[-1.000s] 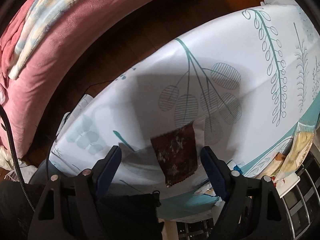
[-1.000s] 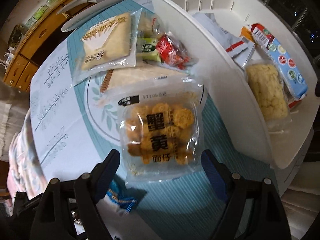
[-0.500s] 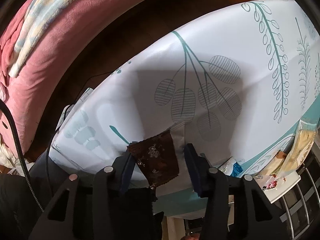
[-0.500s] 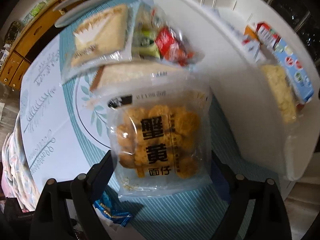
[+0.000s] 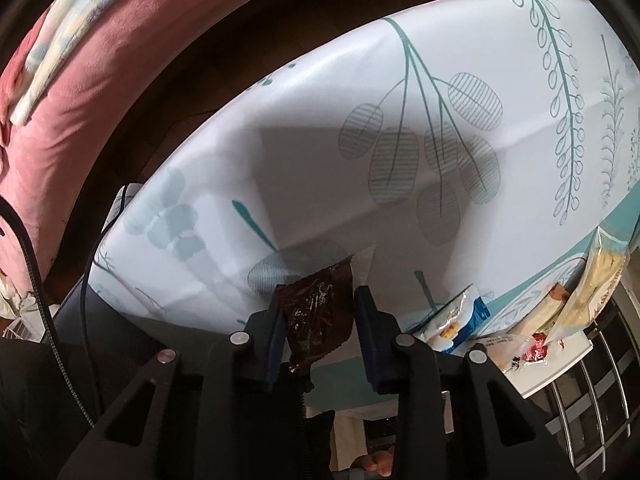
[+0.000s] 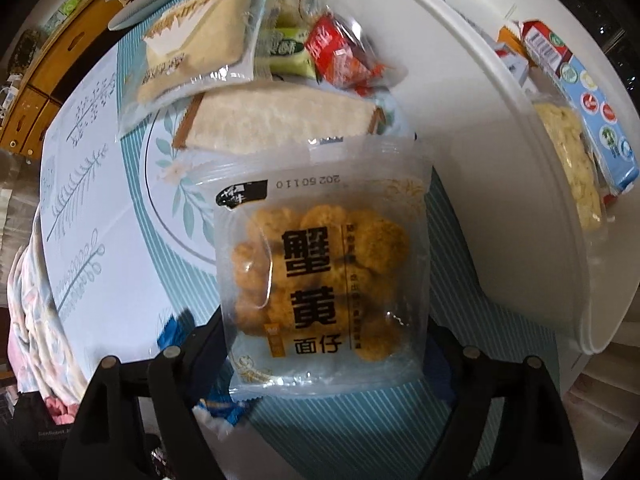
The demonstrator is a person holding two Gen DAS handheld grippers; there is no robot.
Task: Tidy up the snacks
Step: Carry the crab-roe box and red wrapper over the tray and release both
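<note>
Near the counter (image 5: 500, 60) edge, the left hand-held gripper (image 5: 318, 312) is closing on a brown packet (image 5: 316, 312); the right hand-held gripper (image 6: 320, 344) stands wide, straddling a cracker bag (image 6: 324, 280).

A smooth printed cloth (image 5: 328, 152) covers the desk beside a plush pink blanket (image 5: 92, 92). A glossy, crinkled brown foil packet (image 5: 318, 312) catches the light; a clear shiny plastic bag (image 6: 324, 280) lies against a smooth matt white plastic bin (image 6: 500, 208).
</note>
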